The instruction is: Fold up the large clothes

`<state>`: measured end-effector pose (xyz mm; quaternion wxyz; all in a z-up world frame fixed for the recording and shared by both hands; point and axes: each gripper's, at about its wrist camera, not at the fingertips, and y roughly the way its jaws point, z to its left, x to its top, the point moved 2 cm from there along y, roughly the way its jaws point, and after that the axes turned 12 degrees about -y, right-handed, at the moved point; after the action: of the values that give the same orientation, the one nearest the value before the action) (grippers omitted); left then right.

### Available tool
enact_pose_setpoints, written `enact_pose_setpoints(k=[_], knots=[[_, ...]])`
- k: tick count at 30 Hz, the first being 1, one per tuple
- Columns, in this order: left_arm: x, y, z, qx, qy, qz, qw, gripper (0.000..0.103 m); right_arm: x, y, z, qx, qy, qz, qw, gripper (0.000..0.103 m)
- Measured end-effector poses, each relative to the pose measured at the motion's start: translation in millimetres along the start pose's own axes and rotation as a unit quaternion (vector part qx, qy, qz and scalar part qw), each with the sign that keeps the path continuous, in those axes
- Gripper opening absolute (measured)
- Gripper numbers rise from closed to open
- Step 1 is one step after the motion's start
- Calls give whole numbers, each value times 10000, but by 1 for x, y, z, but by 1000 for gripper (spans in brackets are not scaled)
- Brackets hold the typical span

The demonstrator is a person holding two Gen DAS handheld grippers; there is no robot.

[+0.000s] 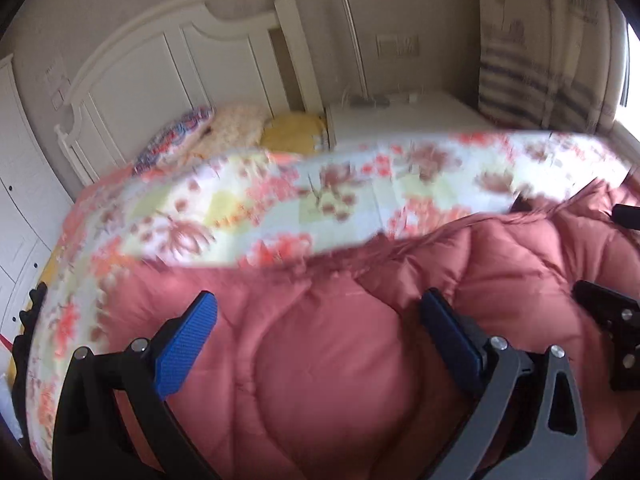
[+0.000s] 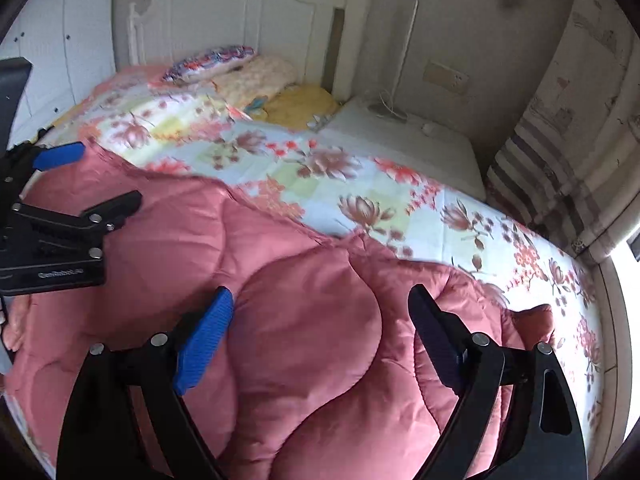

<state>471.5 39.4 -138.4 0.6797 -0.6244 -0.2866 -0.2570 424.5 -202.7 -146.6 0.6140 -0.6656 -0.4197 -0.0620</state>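
- Puffy pink quilted comforter (image 2: pixel 304 288) lies on floral bed sheet (image 2: pixel 360 184), just under both grippers, long axis left-right.
- Left gripper (image 1: pixel 316 320) & right gripper (image 2: pixel 320 316): fingers spread wide, nothing pinched.
- Folded edge w/ floral sheet is ahead of fingers; right gripper nearer its corner.

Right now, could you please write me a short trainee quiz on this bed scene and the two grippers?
1. True or false: the left gripper is clamped on the pink padded coat.
2. What lies under the coat? A) floral bedsheet B) bare wood C) grey carpet
3. Fill in: the right gripper has its jaws ____.

Key: 1 false, its jaws stand apart with nothing pinched; 2 A; 3 open.
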Motion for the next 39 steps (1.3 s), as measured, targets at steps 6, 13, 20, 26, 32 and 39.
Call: enact_pose_setpoints(k=[6,13,20,26,32,39], knots=[[-6,23,4,-86,-185,168,9996,101,-15,21,-13,456,533,-245,9972,89],[-8,24,5,-111,-225,153,9996,101,-16,22,-13,480,559,-225,9970,90],[-9,22,4,-11,-183,114,9998,101,-15,22,-11,336,515,-203,9979,90],[-9,21,4,-49,-179,270,9995,101,-15,22,-11,328,496,-138,9981,91],[1,-39,32,-54,-195,-162,9997,101,-8,-37,-8,338,241,-337,9986,91],[-41,-59,57,532,229,-487,9971,101,-30,-74,33,704,-334,-814,9936,91]])
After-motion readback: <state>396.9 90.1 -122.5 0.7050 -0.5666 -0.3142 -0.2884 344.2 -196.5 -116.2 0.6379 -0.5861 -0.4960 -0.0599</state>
